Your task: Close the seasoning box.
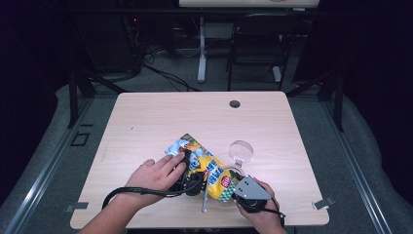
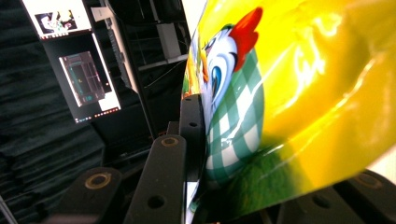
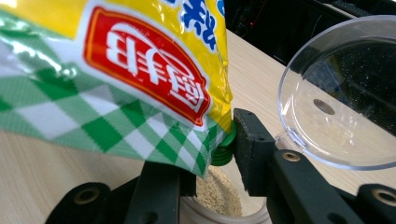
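Observation:
A yellow snack bag (image 1: 209, 168) with a green check pattern and a cartoon chicken hangs tilted above the wooden table (image 1: 146, 122). My left gripper (image 1: 192, 183) is shut on it. In the left gripper view the left pad (image 2: 191, 135) presses flat on the bag (image 2: 289, 93), and the other jaw is hidden behind it. My right gripper (image 3: 205, 154) holds a clear container (image 3: 219, 196) of beige grains between its jaws. The bag's lower corner (image 3: 116, 70) hangs right over this container (image 1: 233, 174). A small green piece (image 3: 223, 150) sits at that corner.
A clear round lid (image 1: 242, 151) lies on the table just beyond the container and looms at the right of the right gripper view (image 3: 336, 102). A cable hole (image 1: 234, 104) marks the far edge. A dark chair (image 1: 258, 44) stands beyond the table.

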A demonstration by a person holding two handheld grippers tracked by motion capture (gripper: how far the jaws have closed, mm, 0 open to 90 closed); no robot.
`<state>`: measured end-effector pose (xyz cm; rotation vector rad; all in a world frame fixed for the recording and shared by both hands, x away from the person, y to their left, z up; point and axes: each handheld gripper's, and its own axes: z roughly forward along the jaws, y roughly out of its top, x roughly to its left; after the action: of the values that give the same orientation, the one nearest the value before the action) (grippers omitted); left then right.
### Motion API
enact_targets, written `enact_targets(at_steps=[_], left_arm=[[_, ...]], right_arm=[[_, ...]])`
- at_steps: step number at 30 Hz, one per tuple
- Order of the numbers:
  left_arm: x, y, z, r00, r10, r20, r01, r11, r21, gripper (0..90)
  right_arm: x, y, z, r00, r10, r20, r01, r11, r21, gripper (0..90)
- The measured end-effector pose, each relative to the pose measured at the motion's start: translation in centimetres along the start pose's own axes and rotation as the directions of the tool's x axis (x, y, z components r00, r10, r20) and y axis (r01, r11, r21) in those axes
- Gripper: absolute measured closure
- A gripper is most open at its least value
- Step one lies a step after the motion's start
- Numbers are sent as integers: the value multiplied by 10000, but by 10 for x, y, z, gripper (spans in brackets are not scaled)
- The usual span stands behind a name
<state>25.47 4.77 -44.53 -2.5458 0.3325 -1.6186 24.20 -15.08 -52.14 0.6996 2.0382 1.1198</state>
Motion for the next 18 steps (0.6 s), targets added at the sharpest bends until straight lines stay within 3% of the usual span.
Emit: enact_targets(at_steps=[13, 14, 16, 17, 18], left_arm=[[-6, -7, 3, 9964, -784, 328, 790, 9967, -195, 854], [-6, -7, 3, 9959, -842, 338, 850, 9962, -212, 856], [-8, -8, 3, 9950, -949, 320, 958, 9951, -253, 859], [-8, -9, 4, 9947, -974, 340, 982, 9949, -248, 860], [-9, -9, 4, 9931, -1097, 407, 1108, 9935, -261, 862]], right_arm=[[1, 1, 0, 10000, -95, 13, 95, 9999, -109, 715], [-1, 2, -4, 9991, -151, -385, 166, 9991, 398, 714], [0, 2, -4, 9991, -150, -386, 163, 9993, 327, 714], [1, 1, -1, 9999, -108, 21, 108, 9998, -144, 714], [1, 1, -1, 9999, -108, 32, 109, 9998, -156, 714]])
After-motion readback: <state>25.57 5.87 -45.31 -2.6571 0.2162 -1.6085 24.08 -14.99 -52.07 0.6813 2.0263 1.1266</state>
